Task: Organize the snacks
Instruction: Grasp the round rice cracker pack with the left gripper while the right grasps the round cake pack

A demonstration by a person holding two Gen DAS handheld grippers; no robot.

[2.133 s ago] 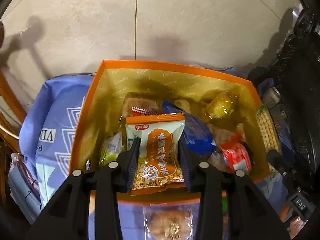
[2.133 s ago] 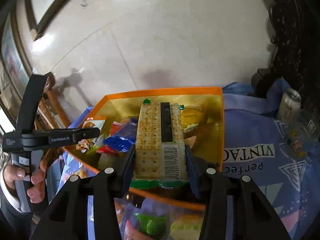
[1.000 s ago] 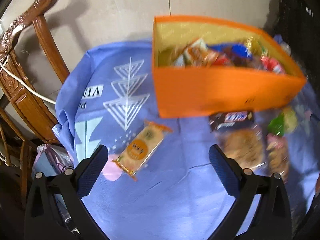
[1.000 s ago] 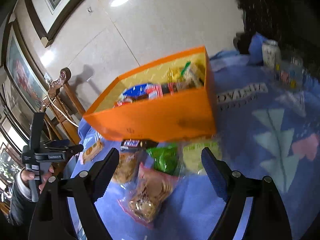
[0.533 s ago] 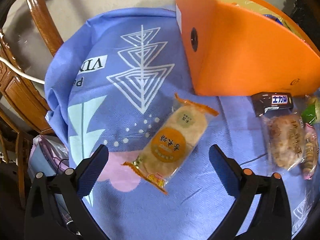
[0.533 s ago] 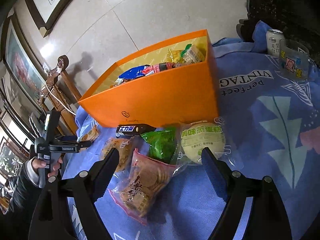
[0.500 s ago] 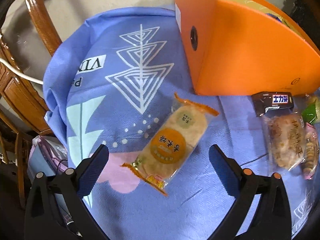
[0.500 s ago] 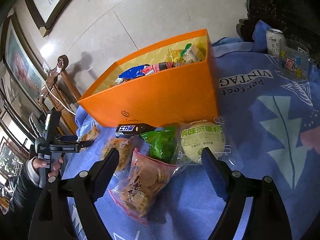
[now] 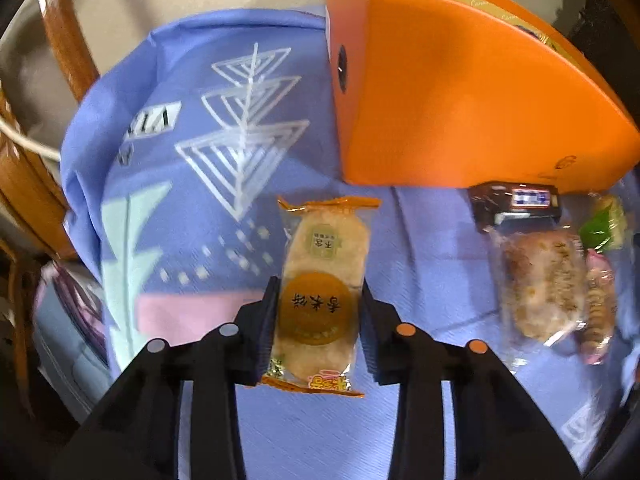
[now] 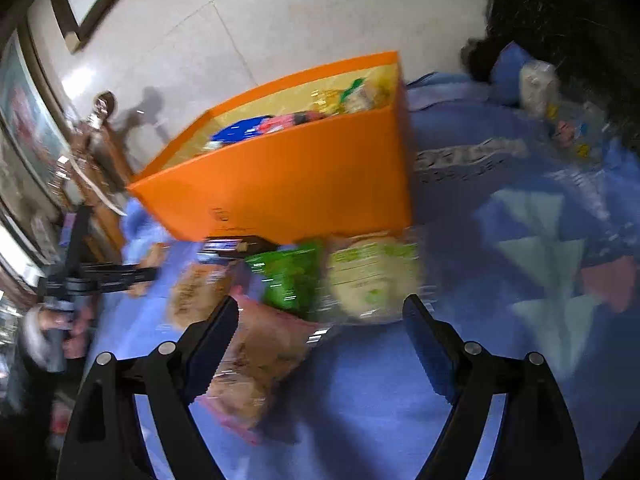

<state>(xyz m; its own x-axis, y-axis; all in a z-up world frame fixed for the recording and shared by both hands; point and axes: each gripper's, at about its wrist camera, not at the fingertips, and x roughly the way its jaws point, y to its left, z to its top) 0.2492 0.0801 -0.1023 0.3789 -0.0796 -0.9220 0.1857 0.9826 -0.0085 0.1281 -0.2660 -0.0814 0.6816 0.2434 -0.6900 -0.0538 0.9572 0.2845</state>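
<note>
Left wrist view, change: half a second earlier the left claw (image 9: 318, 328) stood wide apart above the rice cracker packet (image 9: 322, 292), which lay askew on the blue cloth (image 9: 192, 208); now its jaws were closing, the packet lay lengthwise between them, and both pads looked to be against its sides.
Left wrist view, place: the packet lay on the tabletop just in front of the orange box (image 9: 460, 92), near its corner; a dark chocolate bar (image 9: 516, 204) and a clear biscuit bag (image 9: 540, 288) lay along the same box wall, further along.
Left wrist view, meaning: the pickup looked nearly secured; lifting it into the box seemed next.
Right wrist view, change: the right claw (image 10: 320, 340) remained spread and empty, the picture now blurred.
Right wrist view, place: a green packet (image 10: 292, 280), a round pale packet (image 10: 372, 276) and a pink-edged biscuit bag (image 10: 256, 364) waited in front of the orange box (image 10: 300, 184).
Right wrist view, meaning: several snacks were not yet boxed.
</note>
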